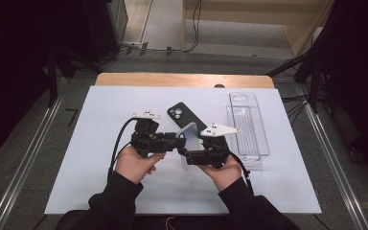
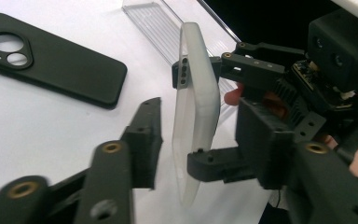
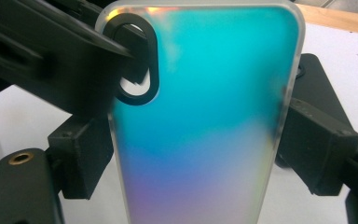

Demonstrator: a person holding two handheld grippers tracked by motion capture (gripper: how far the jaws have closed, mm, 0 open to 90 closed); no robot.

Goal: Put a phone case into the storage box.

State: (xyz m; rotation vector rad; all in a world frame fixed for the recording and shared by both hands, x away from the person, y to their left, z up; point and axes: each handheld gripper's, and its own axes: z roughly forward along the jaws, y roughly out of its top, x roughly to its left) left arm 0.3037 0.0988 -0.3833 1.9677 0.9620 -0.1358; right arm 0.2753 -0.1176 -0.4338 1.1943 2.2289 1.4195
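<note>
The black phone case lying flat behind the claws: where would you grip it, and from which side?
Across its long edges at mid-length, coming from above. The black phone case lies flat on the white table, camera cutout at its far end, with both long edges free, so the claw jaws could likely straddle its narrow width.

Phone case [image 1: 184,117] left of tray [image 1: 247,125]

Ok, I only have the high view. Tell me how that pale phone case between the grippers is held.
Observer: The right gripper clamps the phone case across its width, gripping both long edges.
Operator: Now give me the other one.
Observer: The left gripper is open; its jaws straddle the case, with a clear gap at one jaw.
Operator: Report the case's colour.
Observer: Its back is iridescent, teal shading to purple, with a frosted rim.
</note>
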